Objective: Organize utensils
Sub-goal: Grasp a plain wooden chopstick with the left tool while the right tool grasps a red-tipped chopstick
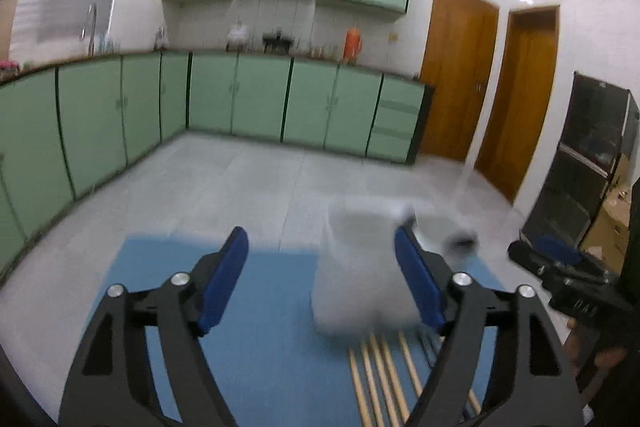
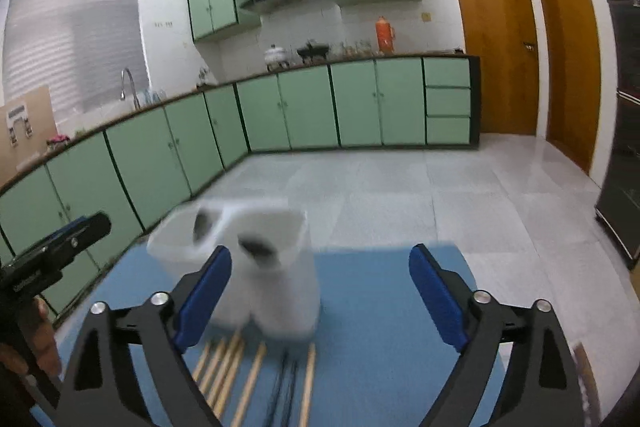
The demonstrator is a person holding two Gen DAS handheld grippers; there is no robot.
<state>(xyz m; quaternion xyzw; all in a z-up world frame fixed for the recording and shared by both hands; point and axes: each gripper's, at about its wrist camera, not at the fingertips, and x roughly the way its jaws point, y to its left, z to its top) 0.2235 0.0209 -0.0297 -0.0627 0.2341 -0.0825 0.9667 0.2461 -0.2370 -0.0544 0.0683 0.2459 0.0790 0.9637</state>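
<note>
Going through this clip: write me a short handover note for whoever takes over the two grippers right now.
Left gripper: open, holding nothing.
Right gripper: open, holding nothing.
White holder: blurred, standing on the blue mat, seemingly two compartments.
Chopsticks: wooden, lying loose on the mat in front of the holder, with some darker sticks among them.
Done: nothing visibly in the holder.
Left: pick up the sticks and stand them in the holder.

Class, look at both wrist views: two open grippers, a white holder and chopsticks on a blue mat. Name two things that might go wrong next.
1. The white holder stands tall near the right gripper; a sideways nudge might topple it.
2. The wooden chopsticks lie tightly side by side, so the left gripper may grab several or scatter them.
</note>
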